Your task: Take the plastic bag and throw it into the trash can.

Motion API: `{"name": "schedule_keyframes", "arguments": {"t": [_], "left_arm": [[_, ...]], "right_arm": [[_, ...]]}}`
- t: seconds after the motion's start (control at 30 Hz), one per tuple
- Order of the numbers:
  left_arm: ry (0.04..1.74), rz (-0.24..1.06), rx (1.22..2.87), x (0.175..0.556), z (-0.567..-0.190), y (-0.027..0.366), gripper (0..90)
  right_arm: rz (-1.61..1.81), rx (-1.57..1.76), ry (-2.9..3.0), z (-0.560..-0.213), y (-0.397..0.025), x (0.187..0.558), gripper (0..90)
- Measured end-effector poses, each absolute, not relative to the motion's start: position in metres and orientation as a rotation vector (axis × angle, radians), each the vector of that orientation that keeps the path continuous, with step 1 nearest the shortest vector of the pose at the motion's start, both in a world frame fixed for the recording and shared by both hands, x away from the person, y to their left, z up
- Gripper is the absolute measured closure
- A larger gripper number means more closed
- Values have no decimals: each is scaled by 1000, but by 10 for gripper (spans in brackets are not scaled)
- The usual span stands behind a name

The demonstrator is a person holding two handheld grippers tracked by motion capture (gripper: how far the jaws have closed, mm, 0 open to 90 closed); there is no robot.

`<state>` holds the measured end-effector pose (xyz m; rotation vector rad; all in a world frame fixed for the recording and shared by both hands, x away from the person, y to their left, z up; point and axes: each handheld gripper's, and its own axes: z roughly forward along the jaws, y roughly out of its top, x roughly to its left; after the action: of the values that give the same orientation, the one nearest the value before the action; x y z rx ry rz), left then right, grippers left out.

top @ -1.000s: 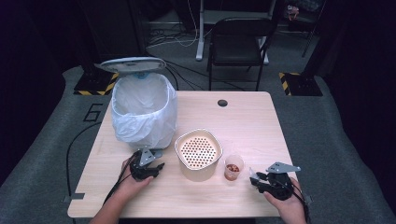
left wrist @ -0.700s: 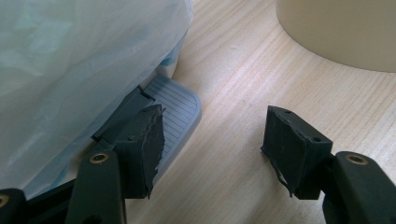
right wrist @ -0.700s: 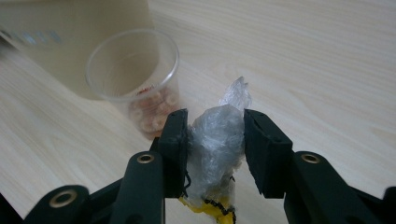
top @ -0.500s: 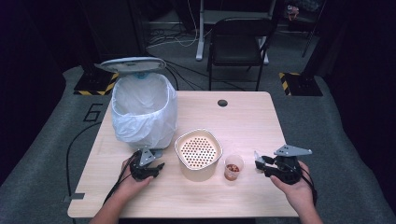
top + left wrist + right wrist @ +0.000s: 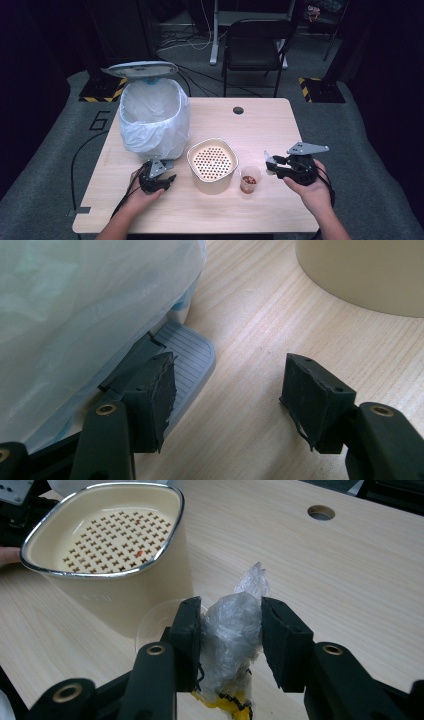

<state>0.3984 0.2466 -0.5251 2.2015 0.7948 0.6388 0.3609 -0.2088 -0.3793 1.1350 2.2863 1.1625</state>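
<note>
My right gripper (image 5: 270, 164) (image 5: 231, 611) is shut on a crumpled wad of clear plastic wrap (image 5: 234, 632) with a yellow scrap at its bottom. It hovers just right of a small clear cup (image 5: 249, 180) holding red bits. A cream container (image 5: 212, 187) (image 5: 125, 595) with a perforated insert stands mid-table. My left gripper (image 5: 167, 179) (image 5: 230, 385) rests open on the table, its left jaw against the grey foot pedal (image 5: 187, 347) of a bin (image 5: 152, 120) lined with a white bag, whose lid (image 5: 142, 69) is up.
A round cable hole (image 5: 238, 110) (image 5: 320, 512) sits in the wooden table near its far edge. A dark chair (image 5: 255, 45) stands beyond the table. Cables trail from both grippers over the front edge.
My right gripper has lifted and moved away from the table's front edge, toward the cup. The left gripper has stayed put.
</note>
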Motion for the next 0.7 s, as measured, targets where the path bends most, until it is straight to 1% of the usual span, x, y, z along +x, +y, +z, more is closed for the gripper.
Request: {"name": "schedule_keyframes", "arguments": {"t": [0.43,0.7], "left_arm": [[796,639,2202,398,-525,247,382],[796,638,2201,398,-525,247,382]], "right_arm": [[1199,1040,2295,-348,-187,371,612],[1202,956,2329,-333,-163,377,612]]}}
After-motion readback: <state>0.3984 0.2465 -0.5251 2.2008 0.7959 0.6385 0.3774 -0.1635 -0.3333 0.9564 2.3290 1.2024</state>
